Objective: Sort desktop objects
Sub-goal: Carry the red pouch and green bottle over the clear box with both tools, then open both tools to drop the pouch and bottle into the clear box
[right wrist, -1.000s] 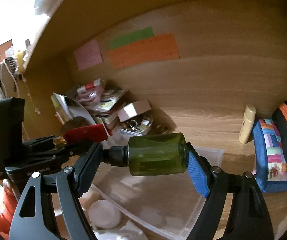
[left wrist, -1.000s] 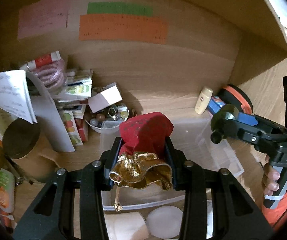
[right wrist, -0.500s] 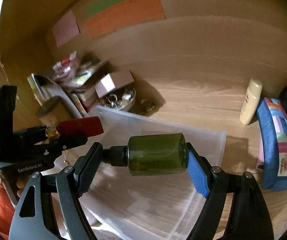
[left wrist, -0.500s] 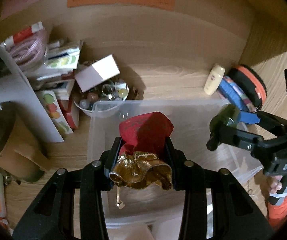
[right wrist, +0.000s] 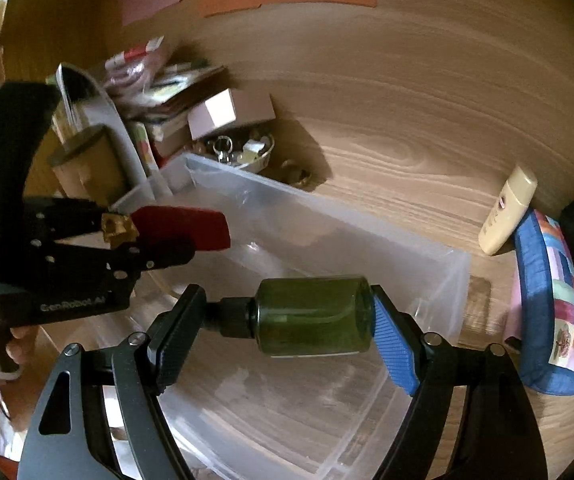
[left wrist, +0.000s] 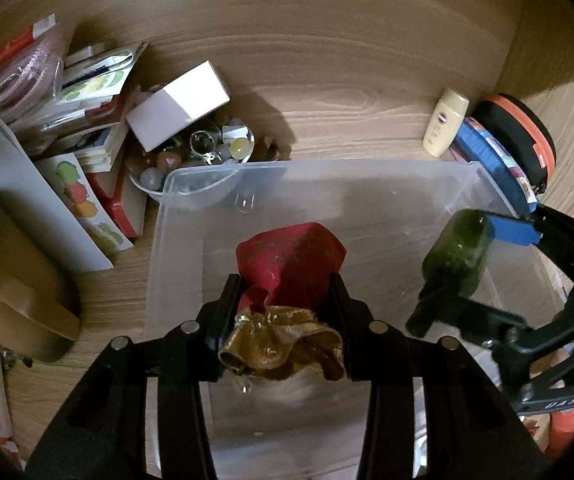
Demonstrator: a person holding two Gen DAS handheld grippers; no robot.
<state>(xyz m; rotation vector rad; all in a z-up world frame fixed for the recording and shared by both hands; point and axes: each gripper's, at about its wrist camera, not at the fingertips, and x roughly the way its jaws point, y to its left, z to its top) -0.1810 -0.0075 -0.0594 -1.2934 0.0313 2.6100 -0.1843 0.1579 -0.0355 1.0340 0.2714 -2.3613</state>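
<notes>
Two handheld grippers hang over a clear plastic bin [left wrist: 191,184] on a wooden desk [left wrist: 347,92]. The left gripper [left wrist: 285,296] is clamped on a red fabric pouch [left wrist: 291,258] with a crumpled gold collar; the pouch sits above the middle of the bin's open mouth. The right gripper [right wrist: 289,316] is clamped end to end on a dark green bottle [right wrist: 313,316] with a black cap, held on its side over the bin's right half. In the left wrist view the same bottle [left wrist: 457,252] shows at the right, tilted, its cap end pointing down.

Compared with a second ago, both grippers have moved forward and tipped downward. Then the bin was only partly under them and the coloured paper labels on the back panel filled the top of both views; now the bin's floor fills the lower centre and the labels have slid almost out of the left view. Both grips look unchanged. This suggests that carrying is nearly done and both items are lined up for release into the bin, though neither has been let go.

Around the bin, unmoved: a small bowl of trinkets [left wrist: 207,160] touching its far left corner, a pale cardboard box [left wrist: 179,104] resting over the bowl, a stack of booklets [left wrist: 91,120] to the left, a cream lotion tube [left wrist: 445,122] and a blue patchwork pencil case [right wrist: 547,300] to the right.
</notes>
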